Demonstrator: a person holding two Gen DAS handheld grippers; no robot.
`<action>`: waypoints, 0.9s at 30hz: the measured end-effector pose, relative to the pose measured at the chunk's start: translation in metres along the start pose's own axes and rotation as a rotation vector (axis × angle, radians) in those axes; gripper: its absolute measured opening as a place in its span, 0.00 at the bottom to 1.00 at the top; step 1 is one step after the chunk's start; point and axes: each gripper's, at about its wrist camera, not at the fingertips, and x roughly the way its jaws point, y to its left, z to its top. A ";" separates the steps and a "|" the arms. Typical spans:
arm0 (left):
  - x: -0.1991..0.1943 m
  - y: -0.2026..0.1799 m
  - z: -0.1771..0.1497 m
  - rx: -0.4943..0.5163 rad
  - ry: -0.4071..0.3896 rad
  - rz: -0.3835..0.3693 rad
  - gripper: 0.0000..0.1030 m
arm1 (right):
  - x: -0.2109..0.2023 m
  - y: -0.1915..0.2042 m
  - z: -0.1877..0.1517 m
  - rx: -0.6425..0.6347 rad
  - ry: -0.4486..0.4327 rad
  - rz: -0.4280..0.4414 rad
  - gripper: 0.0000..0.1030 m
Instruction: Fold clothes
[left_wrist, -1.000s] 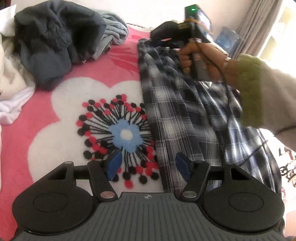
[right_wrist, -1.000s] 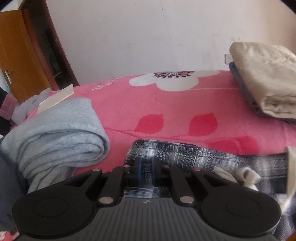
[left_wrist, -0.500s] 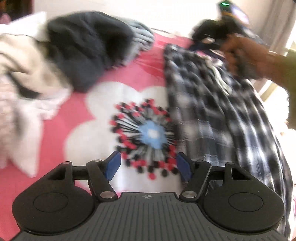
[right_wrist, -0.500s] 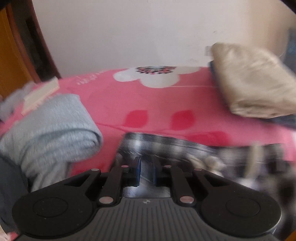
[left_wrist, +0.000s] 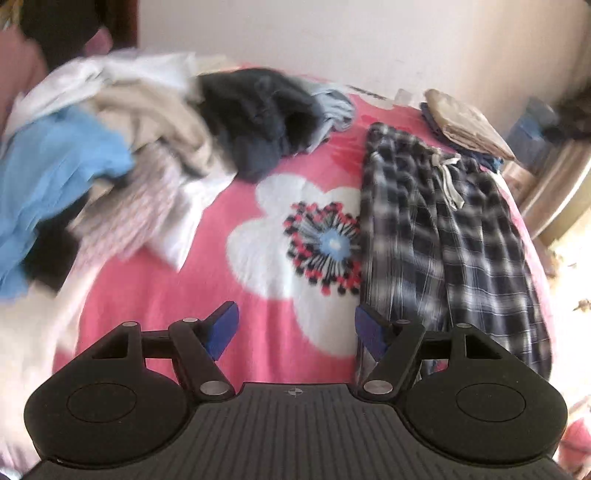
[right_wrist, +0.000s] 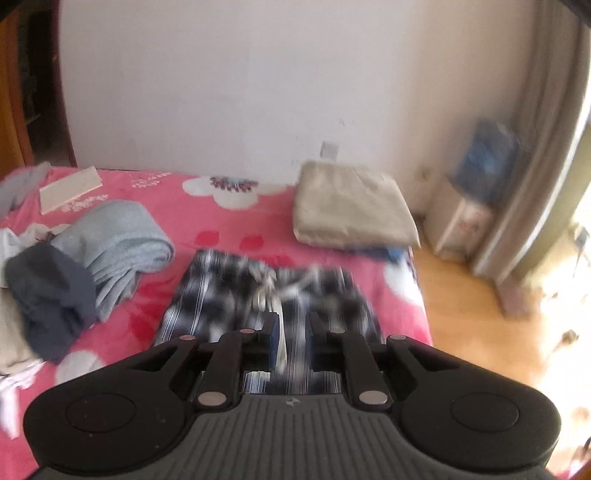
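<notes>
— Since a second ago? Right gripper (right_wrist: 291, 341) has let go of the plaid pyjama trousers (left_wrist: 436, 229) and risen; jaws narrow, opening, empty.
— Left gripper (left_wrist: 296, 328)?
— Wide, empty. Trousers flat on pink floral blanket (left_wrist: 147, 295). Blanket's white lettering blurred, unreadable.

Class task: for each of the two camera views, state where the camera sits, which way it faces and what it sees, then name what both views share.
Left wrist: sits on the left claw, facing down across the pink bedspread at the clothes pile; its open fingers show.
Right wrist: sits on the right claw, facing the wall over the waistband; jaws opening, nothing gripped.
Shared: plaid trousers, beige folded stack.
</notes>
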 end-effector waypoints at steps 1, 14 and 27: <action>-0.005 0.003 -0.005 -0.014 0.000 0.001 0.68 | -0.008 -0.008 -0.003 0.030 0.015 0.006 0.15; -0.078 0.035 -0.076 0.011 -0.048 -0.068 0.72 | -0.153 -0.127 -0.100 0.086 -0.125 0.142 0.38; -0.055 -0.011 -0.160 0.180 0.101 -0.159 0.74 | -0.141 -0.103 -0.319 0.162 0.057 0.386 0.38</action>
